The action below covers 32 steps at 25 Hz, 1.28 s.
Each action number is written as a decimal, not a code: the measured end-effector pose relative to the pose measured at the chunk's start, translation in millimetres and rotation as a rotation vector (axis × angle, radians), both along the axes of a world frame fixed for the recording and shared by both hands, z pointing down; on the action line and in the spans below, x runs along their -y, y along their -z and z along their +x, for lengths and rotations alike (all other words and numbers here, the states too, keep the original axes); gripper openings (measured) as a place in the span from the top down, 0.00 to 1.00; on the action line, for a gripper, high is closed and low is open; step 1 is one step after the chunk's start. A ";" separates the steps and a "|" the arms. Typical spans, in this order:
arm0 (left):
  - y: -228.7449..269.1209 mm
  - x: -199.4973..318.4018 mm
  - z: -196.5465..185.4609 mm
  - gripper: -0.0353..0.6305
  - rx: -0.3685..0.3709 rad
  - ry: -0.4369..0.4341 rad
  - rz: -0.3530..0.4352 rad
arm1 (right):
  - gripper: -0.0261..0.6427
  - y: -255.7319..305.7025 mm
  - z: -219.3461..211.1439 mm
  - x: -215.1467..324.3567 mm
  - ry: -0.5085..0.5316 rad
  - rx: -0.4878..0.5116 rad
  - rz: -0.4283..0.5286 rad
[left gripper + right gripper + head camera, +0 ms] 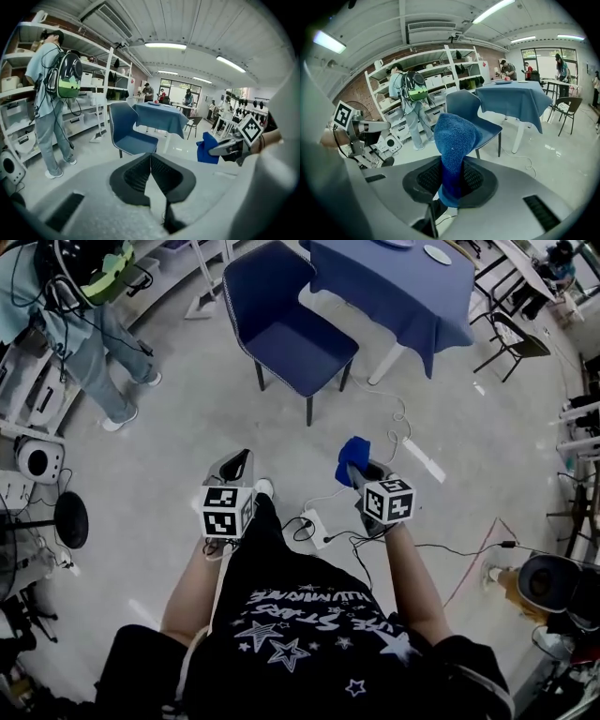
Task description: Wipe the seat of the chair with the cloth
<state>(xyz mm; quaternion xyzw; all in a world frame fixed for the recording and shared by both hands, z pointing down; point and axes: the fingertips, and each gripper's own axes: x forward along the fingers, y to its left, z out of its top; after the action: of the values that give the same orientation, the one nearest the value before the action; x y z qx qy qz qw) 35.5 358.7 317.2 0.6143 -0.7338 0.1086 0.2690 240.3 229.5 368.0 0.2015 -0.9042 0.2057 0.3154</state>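
A blue chair (286, 320) with dark legs stands ahead on the grey floor, its seat (305, 351) bare; it also shows as the chair (126, 131) in the left gripper view and the chair (476, 117) in the right one. My right gripper (354, 468) is shut on a blue cloth (353, 454), which stands up bunched between the jaws as the cloth (453, 150). My left gripper (236, 465) is shut with nothing in it, its pads meeting (150, 174). Both grippers are held close to my body, well short of the chair.
A table with a blue tablecloth (398, 282) stands just right of the chair. A person with a backpack (84, 306) stands at the left by shelving (89, 98). Cables and a power strip (314, 524) lie on the floor near my feet. A folding chair (516, 338) is at far right.
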 end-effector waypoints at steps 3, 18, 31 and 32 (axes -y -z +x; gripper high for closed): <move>-4.1 25.1 -41.2 0.92 -0.014 -0.023 -0.015 | 0.86 -4.0 -39.1 21.0 -0.037 -0.016 -0.026; -19.9 111.3 -157.6 0.92 -0.020 -0.154 -0.063 | 0.86 -11.3 -122.4 101.2 -0.269 -0.045 -0.085; -39.1 194.4 -153.3 0.92 0.071 -0.197 -0.174 | 0.86 -73.8 -131.7 196.0 -0.344 0.002 -0.214; -40.4 205.7 -152.9 0.92 0.073 -0.192 -0.184 | 0.86 -77.2 -133.9 206.0 -0.338 0.008 -0.225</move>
<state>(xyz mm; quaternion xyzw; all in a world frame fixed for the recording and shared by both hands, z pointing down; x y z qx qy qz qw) -117.4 153.0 357.6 0.6501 -0.6677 0.2230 0.2859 106.4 23.5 445.3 0.3133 -0.8301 0.3561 0.2932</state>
